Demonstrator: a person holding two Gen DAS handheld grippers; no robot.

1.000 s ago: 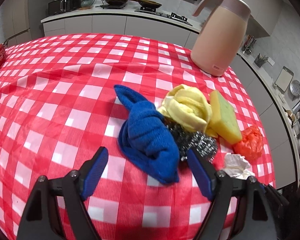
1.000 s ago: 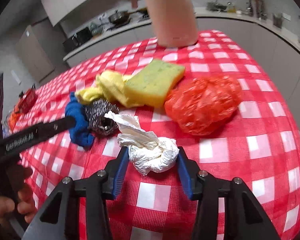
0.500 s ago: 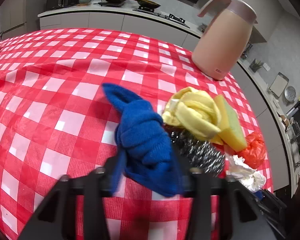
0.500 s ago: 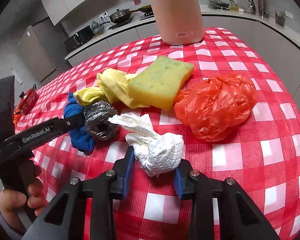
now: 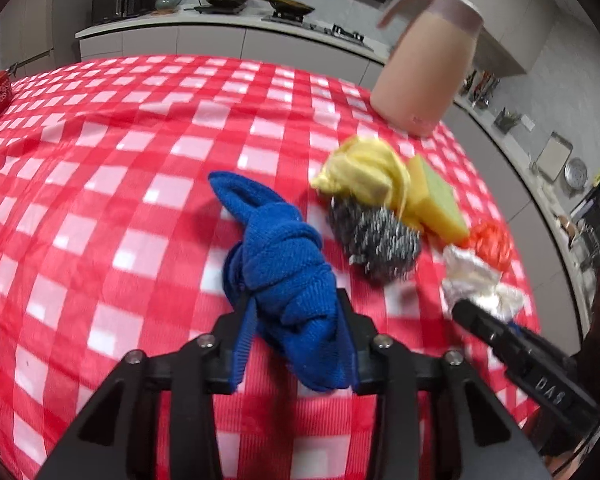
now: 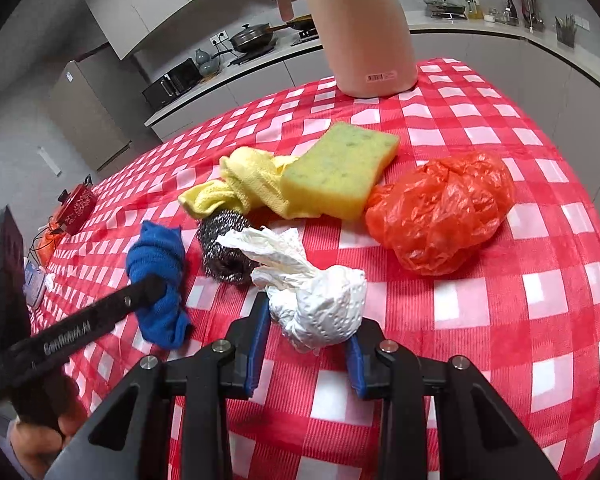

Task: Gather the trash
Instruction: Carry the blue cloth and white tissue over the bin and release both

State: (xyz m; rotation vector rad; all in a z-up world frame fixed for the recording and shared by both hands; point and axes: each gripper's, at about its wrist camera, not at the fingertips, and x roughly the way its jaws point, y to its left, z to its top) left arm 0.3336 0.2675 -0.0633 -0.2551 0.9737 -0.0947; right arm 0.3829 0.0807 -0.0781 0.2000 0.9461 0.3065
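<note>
- gripping a knotted blue cloth [image 5: 288, 280], the left gripper [image 5: 296, 344] has a blue pad pressed against each side of it; its jaws are easing open slightly, though the cloth is between them and the pads touch it.
- clamping a crumpled white paper wad [image 6: 320, 304], the right gripper [image 6: 306, 344] has its two blue pads tight on the wad's lower half, and a twisted tail of paper sticks up toward the left.
- a steel wool scourer [image 6: 224, 248] sits on the table between the blue cloth and the paper wad, touching the wad's tail in the right wrist view.
- a bunched yellow cloth [image 6: 244, 188] lies just behind the scourer, tucked partly under a yellow and green sponge [image 6: 340, 168].
- a crumpled orange plastic bag [image 6: 440, 216] rests to the right of the sponge, near the paper wad but apart from it.
- everything sits on a red and white checked tablecloth [image 6: 520, 320].
- a tall pink jug [image 6: 360, 24] stands upright at the far edge of the table, well behind the pile.
- a kitchen counter [image 5: 220, 20] with pans runs along the back wall.
</note>
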